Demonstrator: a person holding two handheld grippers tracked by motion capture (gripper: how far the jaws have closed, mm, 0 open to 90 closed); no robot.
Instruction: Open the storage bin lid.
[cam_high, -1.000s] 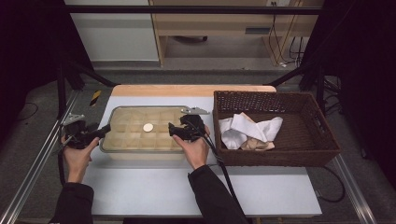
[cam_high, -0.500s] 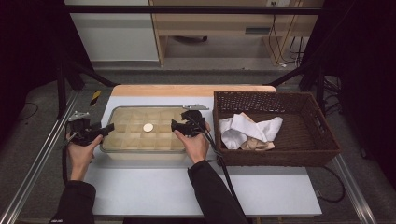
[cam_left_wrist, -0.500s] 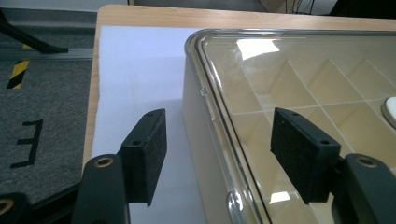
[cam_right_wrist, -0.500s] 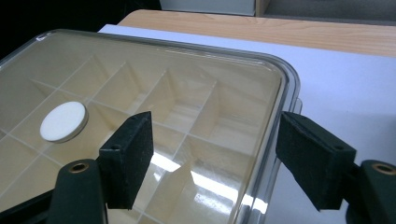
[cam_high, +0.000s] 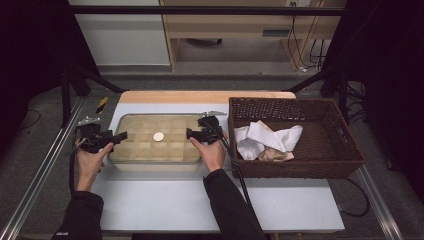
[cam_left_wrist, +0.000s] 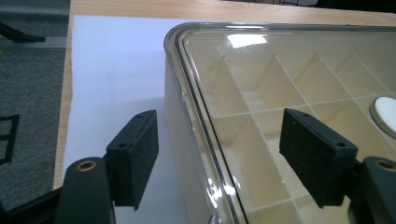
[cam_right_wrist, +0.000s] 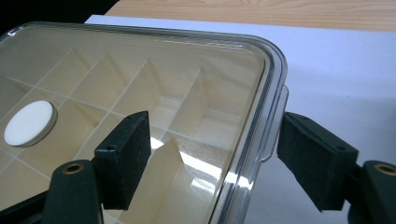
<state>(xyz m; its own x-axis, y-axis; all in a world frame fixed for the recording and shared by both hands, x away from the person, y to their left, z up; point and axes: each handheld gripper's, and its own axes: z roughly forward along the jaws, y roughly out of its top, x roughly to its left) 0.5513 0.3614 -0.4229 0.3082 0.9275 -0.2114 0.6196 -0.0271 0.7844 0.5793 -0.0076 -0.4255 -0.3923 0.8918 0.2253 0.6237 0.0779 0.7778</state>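
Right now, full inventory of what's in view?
Compartment box: one, beige with clear lid, table centre-left.
White disc: one, white, on the box lid near its middle.
Wicker basket: one, dark brown, right of the box.
Cloths: white and tan bundle, inside the basket; count unclear.
Table: one, white top with a wooden far edge.
Left gripper: black, jaws open astride the box's left rim.
Right gripper: black, jaws open astride the box's right rim.

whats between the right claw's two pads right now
In the right gripper view, the right claw stands open astride the right rim of the clear-lidded beige compartment box; neither pad touches it.
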